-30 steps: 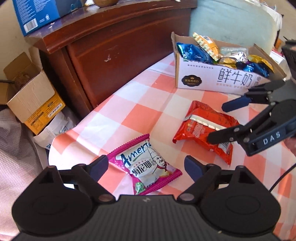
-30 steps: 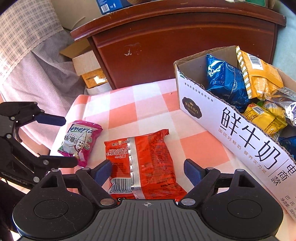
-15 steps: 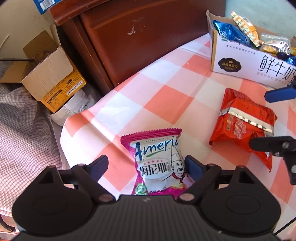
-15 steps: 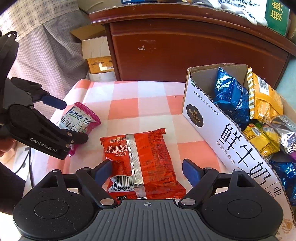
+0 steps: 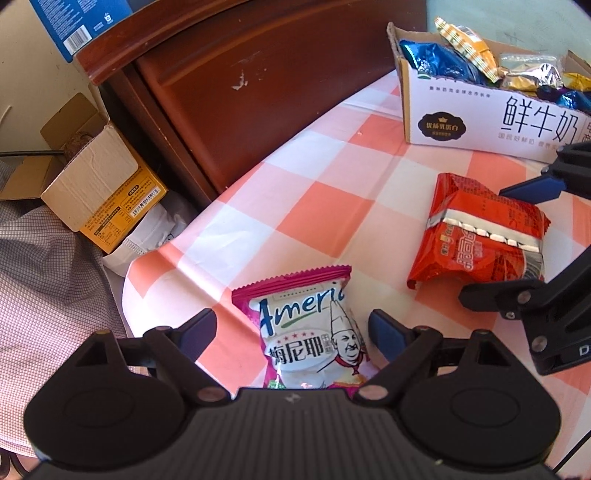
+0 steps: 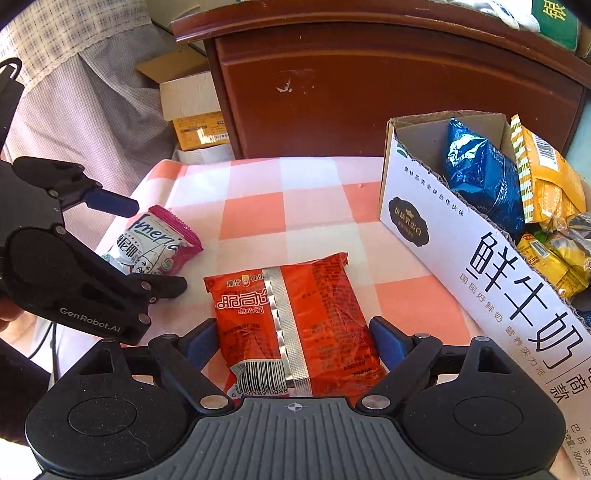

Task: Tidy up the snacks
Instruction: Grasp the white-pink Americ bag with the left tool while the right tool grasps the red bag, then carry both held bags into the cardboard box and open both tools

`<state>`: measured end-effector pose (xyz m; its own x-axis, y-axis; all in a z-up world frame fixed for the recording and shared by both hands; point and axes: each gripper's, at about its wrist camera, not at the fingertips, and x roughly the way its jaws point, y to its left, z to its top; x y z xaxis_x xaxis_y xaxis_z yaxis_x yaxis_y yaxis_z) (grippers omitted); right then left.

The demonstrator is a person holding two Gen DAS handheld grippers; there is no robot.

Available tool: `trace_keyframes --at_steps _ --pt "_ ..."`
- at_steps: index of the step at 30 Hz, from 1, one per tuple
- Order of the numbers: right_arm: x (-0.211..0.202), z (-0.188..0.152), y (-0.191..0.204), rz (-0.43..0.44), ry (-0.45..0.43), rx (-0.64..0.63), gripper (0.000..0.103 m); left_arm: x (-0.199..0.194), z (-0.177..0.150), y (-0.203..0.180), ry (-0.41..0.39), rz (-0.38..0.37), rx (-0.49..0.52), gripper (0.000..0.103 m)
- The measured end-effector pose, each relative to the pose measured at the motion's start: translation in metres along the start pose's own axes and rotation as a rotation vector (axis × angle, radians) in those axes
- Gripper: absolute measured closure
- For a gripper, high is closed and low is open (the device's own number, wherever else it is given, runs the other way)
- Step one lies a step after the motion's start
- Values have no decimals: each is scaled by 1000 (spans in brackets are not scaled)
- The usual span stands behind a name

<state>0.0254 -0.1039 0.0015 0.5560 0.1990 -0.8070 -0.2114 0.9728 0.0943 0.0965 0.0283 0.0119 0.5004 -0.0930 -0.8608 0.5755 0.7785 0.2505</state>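
Note:
A pink and white snack packet (image 5: 310,332) (image 6: 159,243) lies near the left edge of the checked tablecloth (image 5: 314,184). My left gripper (image 5: 291,328) (image 6: 147,243) straddles it, jaws closing, pads clear of its sides. A red snack packet (image 6: 295,306) (image 5: 480,240) lies flat to its right. My right gripper (image 6: 291,339) (image 5: 491,243) straddles that one, jaws opening, pads close beside its edges without squeezing. A white cardboard box (image 5: 461,122) (image 6: 480,251) at the back right holds several blue, yellow and silver packets.
A dark wooden cabinet (image 5: 258,92) (image 6: 369,92) stands right behind the table. An open cardboard box (image 5: 99,177) (image 6: 192,103) and checked cloth (image 5: 48,277) lie beyond the table's left edge. A blue box (image 5: 81,26) rests on the cabinet.
My left gripper has tipped down and closed in on the pink packet, which now lies between its fingers. The right gripper has rolled a little and stays over the red packet.

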Motion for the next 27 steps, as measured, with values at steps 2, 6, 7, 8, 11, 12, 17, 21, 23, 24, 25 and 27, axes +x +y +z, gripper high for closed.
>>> trace_keyframes --at_steps 2,6,7,8,11,12,17,21,23,24,25,27 --pt "0 0 0 4 4 -2 15 -1 0 0 -1 -12 -1 18" --pt "-2 0 -1 -2 1 7 24 -3 0 0 0 -41 -8 29" --pt "-2 1 -1 0 3 9 26 -3 0 0 1 -50 -10 31" --pt "-3 1 -2 2 5 12 26 -3 0 0 1 -58 -10 35" --pt "-4 1 -2 -6 7 7 27 -5 1 -1 2 -85 -12 47" --pt "-5 1 -2 -10 8 7 27 -5 1 -2 4 -93 -14 52" --pt "-8 1 -5 -24 8 22 27 -7 1 -4 -1 -100 -8 56" --pt "-12 2 -8 -29 1 42 27 -7 2 0 3 -125 -28 60" --pt "-14 2 -10 -30 -2 47 27 -7 2 3 1 -126 -39 61" --pt "-15 2 -10 -30 -3 49 27 -7 2 3 0 -127 -43 61" --pt "-15 3 -10 -30 -5 51 27 -8 3 4 -2 -128 -48 62" --pt "-18 3 -10 -32 -12 51 27 -12 4 5 -20 -119 -53 62"
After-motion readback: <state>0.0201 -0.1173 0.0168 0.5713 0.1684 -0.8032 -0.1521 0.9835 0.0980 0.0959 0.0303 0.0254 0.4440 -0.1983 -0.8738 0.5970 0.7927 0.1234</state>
